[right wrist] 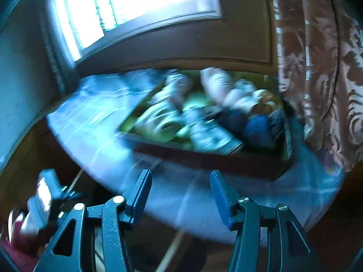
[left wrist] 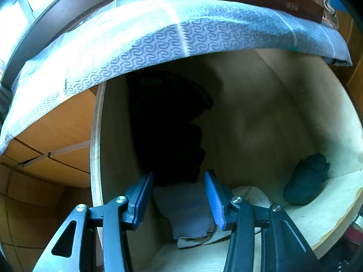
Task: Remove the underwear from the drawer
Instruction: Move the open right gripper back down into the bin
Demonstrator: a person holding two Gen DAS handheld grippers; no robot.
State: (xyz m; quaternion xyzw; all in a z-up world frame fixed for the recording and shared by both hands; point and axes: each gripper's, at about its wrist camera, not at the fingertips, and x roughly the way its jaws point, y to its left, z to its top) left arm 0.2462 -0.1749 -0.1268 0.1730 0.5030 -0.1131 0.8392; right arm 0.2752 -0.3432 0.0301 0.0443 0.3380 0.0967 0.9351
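Observation:
In the left wrist view an open wooden drawer (left wrist: 322, 117) holds folded clothes. A grey folded piece of underwear (left wrist: 186, 208) lies at the near end, on a cream cloth (left wrist: 251, 195). Behind it runs a row of black folded garments (left wrist: 168, 131). My left gripper (left wrist: 178, 198) is open, its blue pads on either side of the grey piece, just above it. A dark teal rolled bundle (left wrist: 306, 181) sits in the drawer's right corner. In the blurred right wrist view my right gripper (right wrist: 181, 195) is open and empty above a blue patterned cover (right wrist: 90, 122).
The blue patterned cloth (left wrist: 158, 36) overhangs the drawer's far end. Orange wooden panels (left wrist: 52, 136) lie left of the drawer. On the cover stands a dark tray (right wrist: 204, 122) full of bottles and packets. A brown patterned curtain (right wrist: 317, 68) hangs at right, a bright window (right wrist: 136, 0) behind.

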